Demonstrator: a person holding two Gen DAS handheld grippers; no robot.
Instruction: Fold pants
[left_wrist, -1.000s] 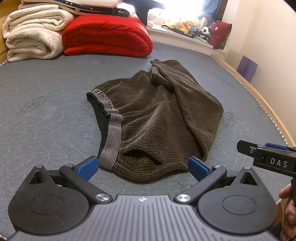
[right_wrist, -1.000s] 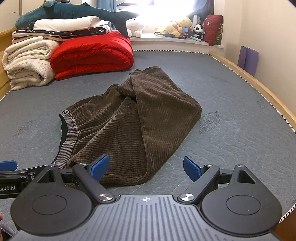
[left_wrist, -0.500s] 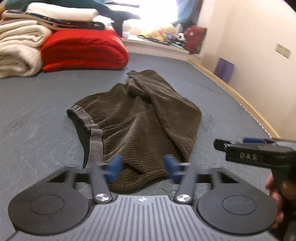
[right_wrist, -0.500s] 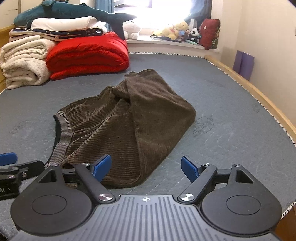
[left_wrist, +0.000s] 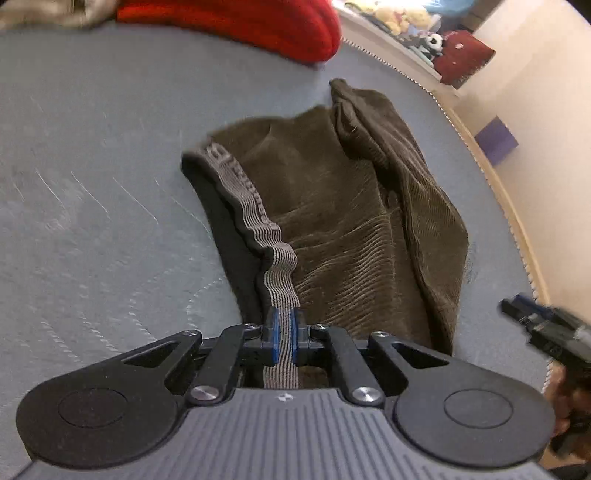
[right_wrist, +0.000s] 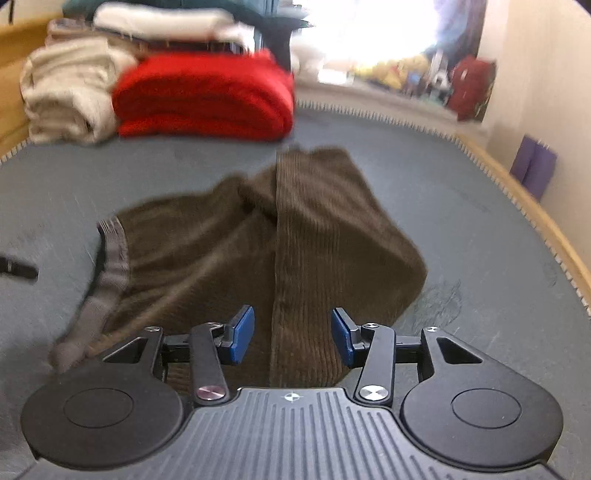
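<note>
Brown corduroy pants (left_wrist: 354, 221) lying rumpled on grey mattress (left_wrist: 92, 221), leg doubled over. Left gripper (left_wrist: 282, 334) pinching grey striped waistband (left_wrist: 258, 218). Right gripper (right_wrist: 291, 334) gaping partway, straddling folded leg edge, not gripping. Lettering on waistband blurring, unreadable.

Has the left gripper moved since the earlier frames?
Yes. The left gripper went forward and down to the pants, and its jaws, open before, are now shut on the striped waistband.

Each gripper, left (left_wrist: 282, 334) and right (right_wrist: 292, 334), is built of black linkage arms with silver screws; blue pads line the jaws; a ribbed grey housing sits between two round black discs.
</note>
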